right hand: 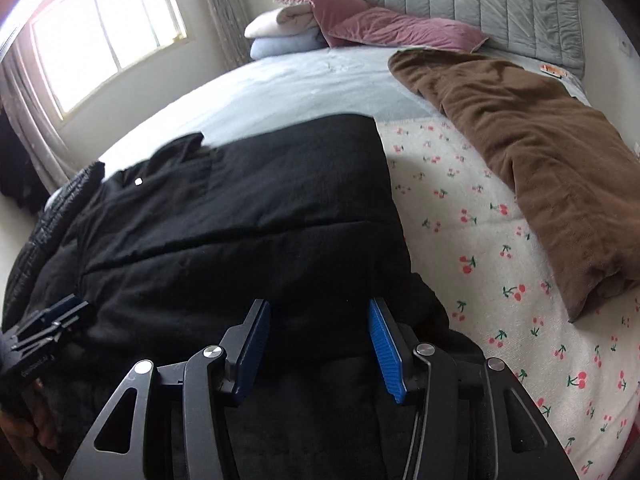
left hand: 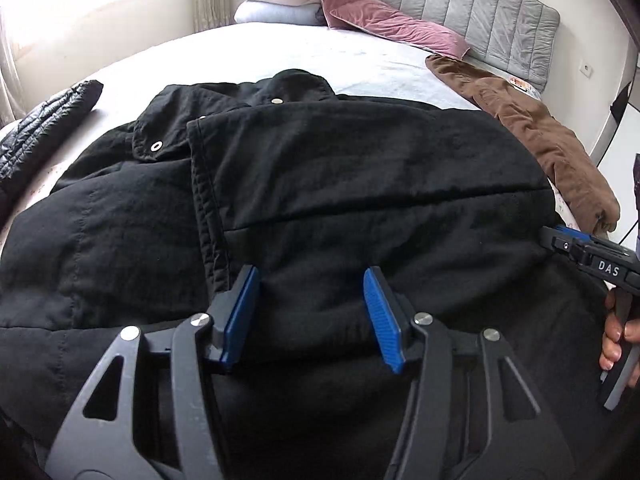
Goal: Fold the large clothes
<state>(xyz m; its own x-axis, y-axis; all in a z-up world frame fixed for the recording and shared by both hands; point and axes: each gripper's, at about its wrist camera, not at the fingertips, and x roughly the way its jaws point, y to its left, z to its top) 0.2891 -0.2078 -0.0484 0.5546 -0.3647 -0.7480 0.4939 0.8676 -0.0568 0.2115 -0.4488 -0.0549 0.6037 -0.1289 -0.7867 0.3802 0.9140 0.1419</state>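
A large black padded coat (left hand: 320,184) lies on the bed with its collar away from me and one side folded over its middle. It also shows in the right wrist view (right hand: 240,220). My left gripper (left hand: 310,280) is open, its blue pads wide apart just above the coat's near part. My right gripper (right hand: 318,312) is open too, over the coat's near right edge. The right gripper's body appears at the right rim of the left wrist view (left hand: 592,260), and the left gripper's body appears at the left rim of the right wrist view (right hand: 44,332).
A brown garment (right hand: 532,160) lies at the right on a cherry-print blanket (right hand: 480,240). A shiny black puffer jacket (left hand: 44,128) lies at the left. Pink pillows (left hand: 380,20) and folded bedding (left hand: 276,4) sit by the grey headboard (left hand: 480,4). A window (right hand: 108,36) is at the left.
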